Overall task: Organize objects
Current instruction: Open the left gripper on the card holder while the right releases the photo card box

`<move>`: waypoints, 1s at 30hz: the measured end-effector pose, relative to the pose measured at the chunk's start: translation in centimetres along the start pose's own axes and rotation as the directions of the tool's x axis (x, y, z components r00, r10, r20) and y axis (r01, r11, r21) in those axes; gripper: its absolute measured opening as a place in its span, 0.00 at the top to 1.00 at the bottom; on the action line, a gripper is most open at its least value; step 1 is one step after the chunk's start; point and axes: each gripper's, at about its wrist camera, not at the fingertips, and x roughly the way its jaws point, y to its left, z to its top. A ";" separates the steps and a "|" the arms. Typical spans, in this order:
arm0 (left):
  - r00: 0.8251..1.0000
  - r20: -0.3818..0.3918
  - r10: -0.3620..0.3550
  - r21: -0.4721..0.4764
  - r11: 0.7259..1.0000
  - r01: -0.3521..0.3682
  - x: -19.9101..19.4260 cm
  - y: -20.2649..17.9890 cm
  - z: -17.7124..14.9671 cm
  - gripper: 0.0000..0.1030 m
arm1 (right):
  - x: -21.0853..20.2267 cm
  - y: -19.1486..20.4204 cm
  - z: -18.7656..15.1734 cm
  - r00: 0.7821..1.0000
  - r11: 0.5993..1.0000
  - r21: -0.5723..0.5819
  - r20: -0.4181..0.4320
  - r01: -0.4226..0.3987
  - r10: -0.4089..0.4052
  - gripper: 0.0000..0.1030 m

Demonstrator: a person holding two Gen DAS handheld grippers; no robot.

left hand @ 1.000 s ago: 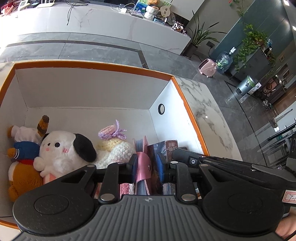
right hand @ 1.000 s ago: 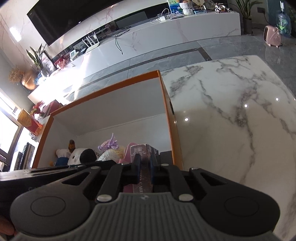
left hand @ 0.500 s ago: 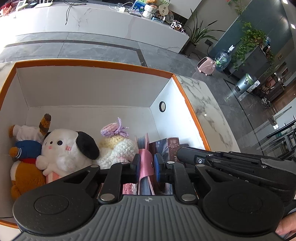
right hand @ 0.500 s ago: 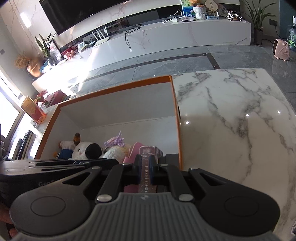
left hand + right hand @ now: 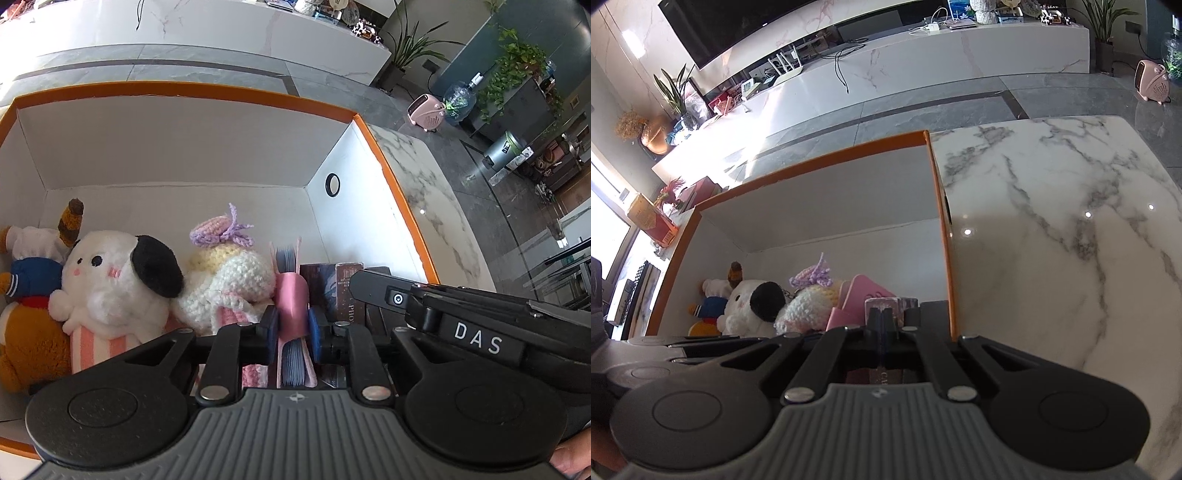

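1. The left hand-held gripper (image 5: 291,334) is clamped on a pink card holder (image 5: 292,302), its blue pads pressing the holder's two sides; the holder stands upright with grey-blue sleeves showing at its top and bottom.
2. The right hand-held gripper (image 5: 884,325) is pinched narrow on the spine of a dark photo-card box (image 5: 890,306), which stands upright just right of the pink holder.
3. Both held things sit inside a white box with an orange rim (image 5: 391,177), close to its right wall.
4. Left of the left hand-held gripper, touching the holder, lies a crocheted white and yellow doll (image 5: 229,277) with a purple tuft.
5. Further left are a white plush dog (image 5: 110,280) with a black ear, then an orange bear in blue (image 5: 26,314) against the left wall.
6. The box rests on a marble table (image 5: 1052,240), which stretches bare to the right of the right hand-held gripper.
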 end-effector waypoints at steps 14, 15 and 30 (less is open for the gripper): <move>0.998 -0.005 -0.065 -0.013 0.998 0.065 -0.7 -0.1 -0.7 0.80 | -0.1 -0.4 0.3 0.999 0.998 0.062 0.044 -0.031 0.028 0.98; 0.998 0.003 -0.068 -0.006 0.998 0.068 -1.0 -0.2 -0.8 0.80 | -0.2 -0.4 0.2 0.998 0.997 0.065 0.045 -0.034 0.031 0.96; 0.975 0.221 0.040 0.145 0.987 -0.073 -8.7 -1.8 -4.0 0.79 | -7.6 2.6 -3.5 0.975 0.996 -0.086 0.219 -0.007 0.026 0.58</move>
